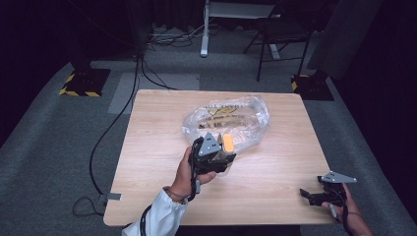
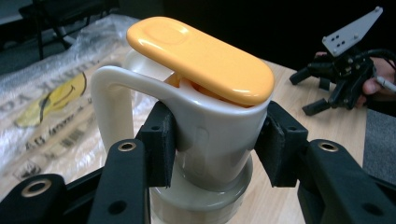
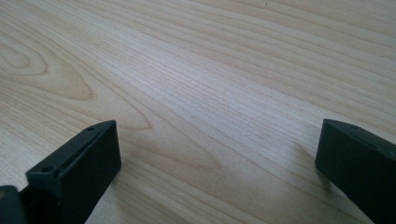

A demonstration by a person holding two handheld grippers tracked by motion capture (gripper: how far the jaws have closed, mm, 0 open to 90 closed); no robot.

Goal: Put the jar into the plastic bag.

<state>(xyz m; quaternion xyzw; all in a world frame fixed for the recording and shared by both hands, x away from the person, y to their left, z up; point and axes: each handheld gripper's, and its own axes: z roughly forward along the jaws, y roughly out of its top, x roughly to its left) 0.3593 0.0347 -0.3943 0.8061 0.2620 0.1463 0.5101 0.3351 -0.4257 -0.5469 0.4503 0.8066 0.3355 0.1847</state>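
Observation:
A white plastic jug (image 2: 219, 135) with a handle and an orange flip lid (image 2: 201, 58) is clamped at its neck between the black pads of my left gripper (image 2: 217, 140), which is shut on it. From above, that left gripper (image 1: 216, 156) holds the jug with its orange lid (image 1: 228, 143) just off the near edge of a clear plastic bag (image 1: 231, 118). My right gripper (image 1: 314, 196) rests low at the table's near right corner, its jaws wide apart with only bare wood between them (image 3: 217, 158). The left gripper view also catches the right gripper (image 2: 336, 88) farther off.
The wooden table (image 1: 157, 147) carries the crumpled bag (image 2: 51, 93), printed with a yellow smiley and black lettering. Black cables (image 1: 105, 132) trail on the grey carpet to the left. A chair (image 1: 280, 34) and a desk leg (image 1: 205, 29) stand behind the table.

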